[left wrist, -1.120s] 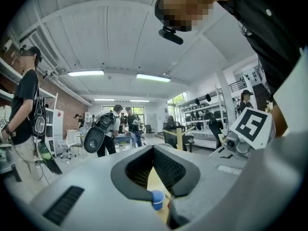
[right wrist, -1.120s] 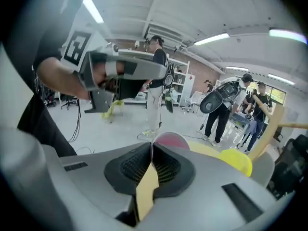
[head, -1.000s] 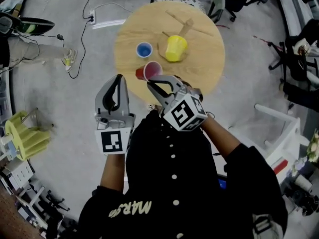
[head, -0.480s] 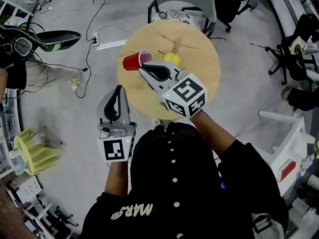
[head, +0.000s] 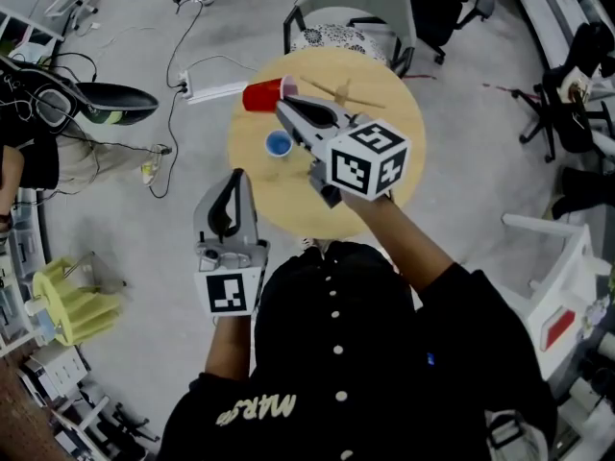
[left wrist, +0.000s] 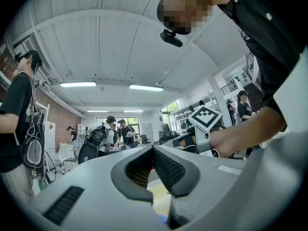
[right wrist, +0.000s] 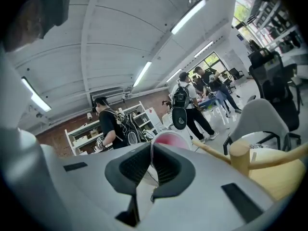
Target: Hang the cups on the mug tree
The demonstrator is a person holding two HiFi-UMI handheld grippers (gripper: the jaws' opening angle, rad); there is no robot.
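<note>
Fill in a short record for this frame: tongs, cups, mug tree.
right tongs: shut on the rim of the red cup
red cup: off the table, tipped sideways
left tongs: shut, empty, beside the table
blue cup: upright on the table
mug tree: on the table, partly hidden behind the right tongs in the head view

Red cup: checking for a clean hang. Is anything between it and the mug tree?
Nothing visible does. The right gripper holds the red cup beside the mug tree, with a bare peg pointing its way.
</note>
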